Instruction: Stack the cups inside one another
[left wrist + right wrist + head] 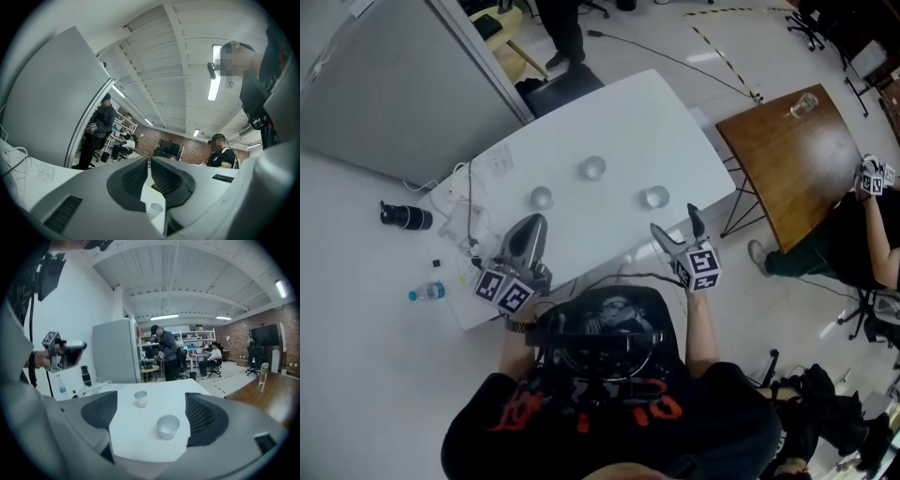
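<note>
Cup stands before the spread right gripper, apparently untouched.

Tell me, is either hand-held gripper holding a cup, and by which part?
Nothing is held. The right hand-held gripper is open, with a cup standing untouched ahead of its jaws. The left hand-held gripper is shut on nothing.

Table: plain white
Near cup: white
Far cup: white, faint print low down
Left gripper: grey, black ribbed pads, black-and-white square markers
Right gripper: same grey, black and markers
Side table: glossy brown wood
Bottle: clear, blue cap
Shirt: black, red print
Floor tape: yellow-black stripes
</note>
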Demonstrator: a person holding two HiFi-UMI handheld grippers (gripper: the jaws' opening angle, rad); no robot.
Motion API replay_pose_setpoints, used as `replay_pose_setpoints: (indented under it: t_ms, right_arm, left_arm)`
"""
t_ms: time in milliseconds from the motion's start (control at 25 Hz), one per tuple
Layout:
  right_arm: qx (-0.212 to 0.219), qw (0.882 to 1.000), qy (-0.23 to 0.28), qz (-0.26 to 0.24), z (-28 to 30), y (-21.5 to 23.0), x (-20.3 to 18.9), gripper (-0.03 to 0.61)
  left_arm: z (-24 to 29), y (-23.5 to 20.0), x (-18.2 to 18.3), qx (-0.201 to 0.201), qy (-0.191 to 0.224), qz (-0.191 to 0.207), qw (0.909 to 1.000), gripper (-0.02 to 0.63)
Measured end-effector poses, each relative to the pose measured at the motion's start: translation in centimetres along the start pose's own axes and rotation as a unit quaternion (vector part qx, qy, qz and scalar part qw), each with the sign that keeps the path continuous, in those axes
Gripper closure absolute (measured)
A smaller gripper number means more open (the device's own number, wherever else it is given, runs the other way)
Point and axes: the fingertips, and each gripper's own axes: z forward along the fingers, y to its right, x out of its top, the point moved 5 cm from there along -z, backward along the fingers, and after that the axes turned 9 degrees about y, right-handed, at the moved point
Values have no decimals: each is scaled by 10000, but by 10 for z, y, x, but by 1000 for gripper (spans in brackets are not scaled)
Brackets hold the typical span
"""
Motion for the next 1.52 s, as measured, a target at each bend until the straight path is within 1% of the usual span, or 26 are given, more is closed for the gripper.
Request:
replay_pose_setpoints:
  t_ms: [120, 200, 240, 280, 440, 560, 720, 880, 960, 1120, 1360, 1520]
  right_arm:
    - [1, 9985, -532, -92, 15, 12, -48, 118]
    - [-12, 9972, -739, -68, 26, 20, -73, 118]
    - [-34, 9967, -806, -60, 32, 24, -83, 118]
    - [-61, 9961, -881, -72, 38, 29, -92, 118]
    - [-107, 9916, -1267, -227, 64, 42, -127, 118]
    - [-112, 9893, -1425, -289, 82, 48, -141, 118]
    - [-91, 9861, -1647, -212, 100, 53, -153, 118]
    - [-133, 9837, -1775, -245, 114, 54, -156, 118]
    - [-162, 9830, -1809, -261, 121, 53, -155, 187]
    - [-174, 9825, -1829, -293, 126, 50, -153, 195]
    - [-63, 9839, -1763, -278, 117, 44, -143, 196]
    - [-142, 9872, -1582, -168, 105, 42, -130, 196]
  left_arm:
    - [-5, 1, 3, 55, -22, 70, 10000, 586]
    - [-10, 2, 4, 107, -37, 113, 9999, 584]
    - [-12, 2, 5, 133, -47, 136, 9998, 559]
    - [-14, 2, 6, 162, -54, 159, 9997, 554]
    - [-25, 1, 8, 338, -49, 238, 9991, 554]
    - [-31, 1, 10, 450, -26, 312, 9985, 554]
    - [-36, 3, 11, 571, -31, 376, 9977, 552]
    - [-41, 3, 12, 676, -2, 382, 9970, 552]
    - [-44, 0, 14, 731, 12, 388, 9966, 552]
    - [-47, -3, 17, 778, 31, 430, 9960, 552]
    - [-43, -7, 15, 727, 68, 388, 9966, 552]
    - [-39, -9, 13, 676, 72, 343, 9971, 552]
